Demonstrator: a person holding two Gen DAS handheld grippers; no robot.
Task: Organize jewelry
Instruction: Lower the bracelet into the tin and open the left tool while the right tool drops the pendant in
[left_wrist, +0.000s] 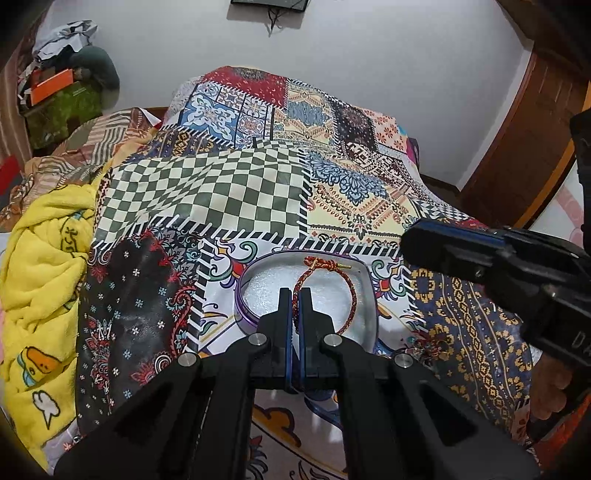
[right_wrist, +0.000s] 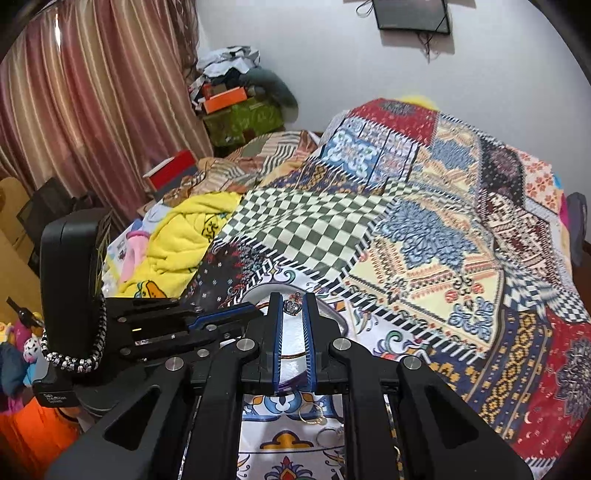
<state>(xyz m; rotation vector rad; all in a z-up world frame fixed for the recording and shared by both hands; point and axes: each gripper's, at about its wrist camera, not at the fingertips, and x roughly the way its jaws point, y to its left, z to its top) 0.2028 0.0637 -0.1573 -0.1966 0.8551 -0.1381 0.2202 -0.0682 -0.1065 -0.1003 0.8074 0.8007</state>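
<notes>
The task looks partway through. The left claw (left_wrist: 295, 291) is closed almost fully on a red braided bracelet (left_wrist: 325, 284), whose loop lies inside the purple-rimmed tin (left_wrist: 240, 295) on the bed's patchwork quilt (left_wrist: 207, 192); it has reached the tin but is not yet let go. The right claw (right_wrist: 293, 301), narrowly parted, pinches a small silver pendant (right_wrist: 293, 306) just above the tin, not yet dropped in. Thin rings (right_wrist: 314, 417) on the quilt, nearer the camera than the tin, probably remain to be sorted.
</notes>
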